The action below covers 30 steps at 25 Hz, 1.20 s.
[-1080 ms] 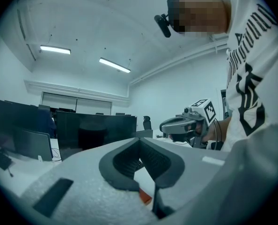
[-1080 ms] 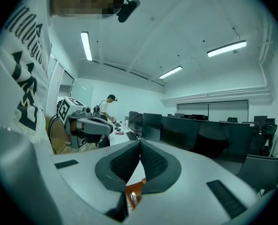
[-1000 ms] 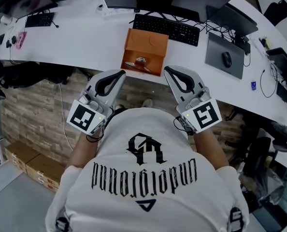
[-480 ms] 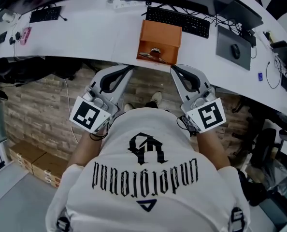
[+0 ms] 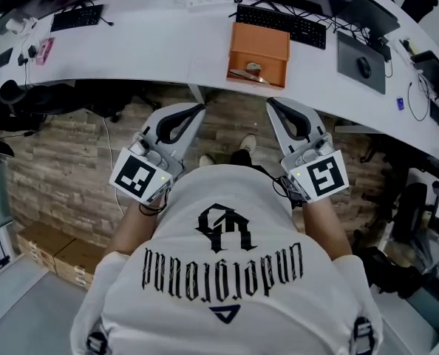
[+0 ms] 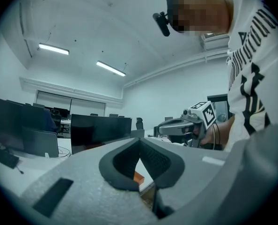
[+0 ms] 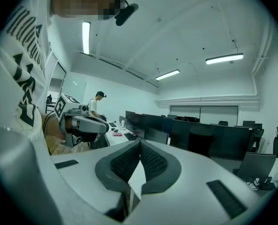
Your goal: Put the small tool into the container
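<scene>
Head view | left gripper [image 5: 199, 109] and right gripper [image 5: 271, 102] both pinched shut, holding nothing, well back from the desk [image 5: 131, 50] | small tool [image 5: 245, 74] seems to lie in the orange box [image 5: 260, 43] | job looks done, I think.

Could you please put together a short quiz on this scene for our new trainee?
1. True or false: the left gripper holds a small tool.
2. Which thing lies just beyond the orange open-fronted box on the white curved desk? A. a black keyboard B. a red kettle C. a green bottle
3. How do the jaws of the right gripper stand?
Key: 1 false, it is shut and empty. 2 A. 3 together, with nothing between them.
</scene>
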### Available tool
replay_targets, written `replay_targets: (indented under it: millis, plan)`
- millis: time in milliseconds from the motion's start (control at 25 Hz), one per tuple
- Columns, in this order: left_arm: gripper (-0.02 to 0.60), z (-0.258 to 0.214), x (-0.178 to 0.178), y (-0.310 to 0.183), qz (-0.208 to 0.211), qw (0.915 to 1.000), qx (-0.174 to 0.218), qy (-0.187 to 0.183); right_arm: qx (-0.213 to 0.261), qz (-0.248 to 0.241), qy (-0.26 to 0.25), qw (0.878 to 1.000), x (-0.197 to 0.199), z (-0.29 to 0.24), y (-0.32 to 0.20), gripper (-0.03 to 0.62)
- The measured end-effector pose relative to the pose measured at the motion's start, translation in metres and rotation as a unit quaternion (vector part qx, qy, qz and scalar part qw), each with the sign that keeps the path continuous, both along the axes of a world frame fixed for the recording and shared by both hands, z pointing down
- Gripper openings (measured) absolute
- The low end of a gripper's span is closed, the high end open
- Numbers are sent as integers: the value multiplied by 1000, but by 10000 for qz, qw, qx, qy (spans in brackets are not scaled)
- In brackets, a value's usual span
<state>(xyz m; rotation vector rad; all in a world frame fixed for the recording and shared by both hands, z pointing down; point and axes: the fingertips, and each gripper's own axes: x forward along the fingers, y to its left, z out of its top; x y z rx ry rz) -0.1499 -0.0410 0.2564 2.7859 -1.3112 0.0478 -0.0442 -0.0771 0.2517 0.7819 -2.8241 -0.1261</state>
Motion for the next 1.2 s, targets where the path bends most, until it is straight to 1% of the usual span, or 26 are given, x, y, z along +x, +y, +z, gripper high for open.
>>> replay_targets:
  millis: [160, 320, 480, 640, 880, 1200]
  plan:
    - [14, 6, -9, 22, 189, 9998, -43, 67, 30, 198, 44, 9998, -6, 0, 21, 14]
    - [14, 11, -12, 36, 328, 9993, -93, 120, 5, 408, 89, 9991, -2, -1, 38, 14]
    - [14, 11, -3, 46, 425, 9990, -93, 142, 49, 513, 166, 9985, 10, -3, 49, 14]
    - [14, 6, 11, 54, 445, 9990, -11, 102, 147, 489, 187, 9985, 23, -5, 58, 14]
    - [14, 0, 41, 68, 312, 9995, 38, 39, 148, 343, 81, 9993, 52, -6, 76, 14]
    - [14, -4, 114, 98, 349, 9993, 59, -78, 92, 251, 46, 9996, 120, -1, 111, 14]
